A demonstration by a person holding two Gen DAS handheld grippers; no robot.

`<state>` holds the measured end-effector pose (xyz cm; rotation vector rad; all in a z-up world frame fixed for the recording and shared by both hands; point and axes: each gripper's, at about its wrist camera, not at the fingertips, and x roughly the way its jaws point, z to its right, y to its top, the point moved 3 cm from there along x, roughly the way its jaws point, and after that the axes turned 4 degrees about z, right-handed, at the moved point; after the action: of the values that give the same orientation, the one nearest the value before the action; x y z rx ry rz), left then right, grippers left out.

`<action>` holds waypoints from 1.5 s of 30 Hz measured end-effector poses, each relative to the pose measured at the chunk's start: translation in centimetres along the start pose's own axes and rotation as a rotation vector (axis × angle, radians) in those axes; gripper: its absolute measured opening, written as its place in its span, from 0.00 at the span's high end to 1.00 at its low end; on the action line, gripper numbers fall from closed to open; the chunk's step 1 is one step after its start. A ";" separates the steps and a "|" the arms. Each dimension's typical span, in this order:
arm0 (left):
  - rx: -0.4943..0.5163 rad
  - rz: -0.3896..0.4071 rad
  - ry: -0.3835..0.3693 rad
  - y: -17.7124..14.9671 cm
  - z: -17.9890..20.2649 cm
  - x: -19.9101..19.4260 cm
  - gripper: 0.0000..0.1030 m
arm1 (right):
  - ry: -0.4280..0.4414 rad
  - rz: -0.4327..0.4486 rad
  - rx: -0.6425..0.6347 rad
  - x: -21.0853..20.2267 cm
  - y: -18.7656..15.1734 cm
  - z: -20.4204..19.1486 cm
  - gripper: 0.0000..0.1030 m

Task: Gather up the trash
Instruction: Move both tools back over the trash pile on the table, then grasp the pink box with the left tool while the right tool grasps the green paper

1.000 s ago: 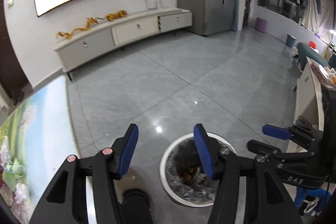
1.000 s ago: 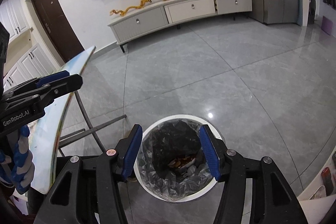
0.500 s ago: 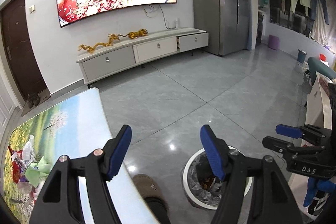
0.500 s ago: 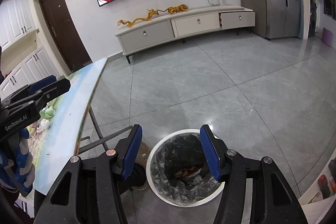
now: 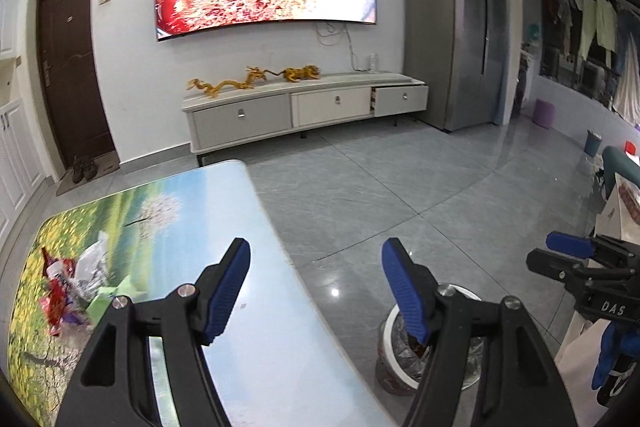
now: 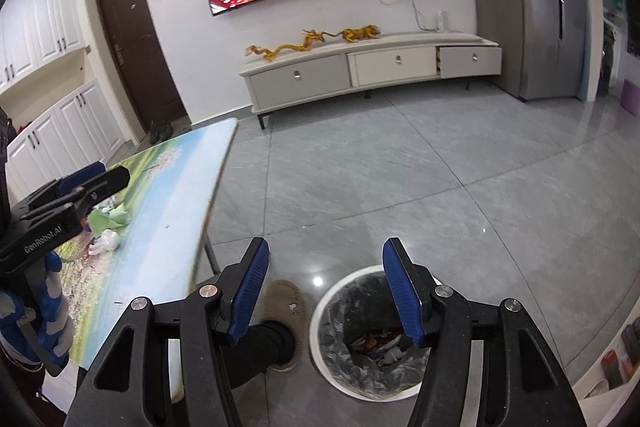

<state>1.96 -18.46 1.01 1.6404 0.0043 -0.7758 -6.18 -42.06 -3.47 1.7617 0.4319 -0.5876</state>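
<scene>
A pile of wrappers and crumpled green paper lies at the left end of the landscape-print table. My left gripper hovers open and empty over the table's right edge, right of the pile. The white bin with a black liner stands on the floor, partly hidden behind the right finger. In the right wrist view my right gripper is open and empty above the bin, which holds scraps. The green paper and table show at left, behind the left gripper.
A person's slippered foot stands between table and bin. Across the grey tile floor are a low TV cabinet, a steel fridge and a dark door. A white counter edge lies at the right.
Both grippers have risen and pulled back from the bin. The left one swung left over the table, bringing the trash pile into view, and its jaws stand wider than before.
</scene>
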 end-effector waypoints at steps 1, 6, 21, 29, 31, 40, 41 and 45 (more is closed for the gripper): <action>-0.008 0.002 0.006 -0.2 -0.8 -0.2 0.35 | 0.006 0.004 -0.008 0.0 0.3 -0.6 0.43; -0.066 0.013 0.069 -1.1 -6.1 -1.7 0.35 | 0.060 0.024 -0.051 0.1 1.9 -4.1 0.43; -0.366 -0.102 0.440 -10.6 -29.4 -6.0 0.35 | 0.334 -0.068 -0.255 7.1 2.9 -19.0 0.43; -0.546 -0.183 0.443 -13.4 -37.3 -3.8 0.35 | 0.457 -0.151 -0.311 12.7 2.0 -26.0 0.43; -0.566 -0.207 0.417 -13.7 -37.9 -2.4 0.35 | 0.480 -0.169 -0.323 13.8 1.7 -27.5 0.43; -0.579 -0.270 0.329 -13.8 -37.4 2.0 0.36 | 0.563 -0.244 -0.372 18.1 1.0 -32.7 0.43; -0.565 -0.268 0.334 -13.6 -37.3 2.2 0.36 | 0.575 -0.258 -0.376 18.8 0.8 -33.4 0.43; -0.538 -0.264 0.331 -13.5 -37.2 2.7 0.50 | 0.595 -0.308 -0.395 21.0 -0.3 -35.2 0.43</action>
<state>16.16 16.35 -11.57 1.2425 0.6240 -0.6207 16.37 -8.22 -9.01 1.4684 1.1650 -0.1526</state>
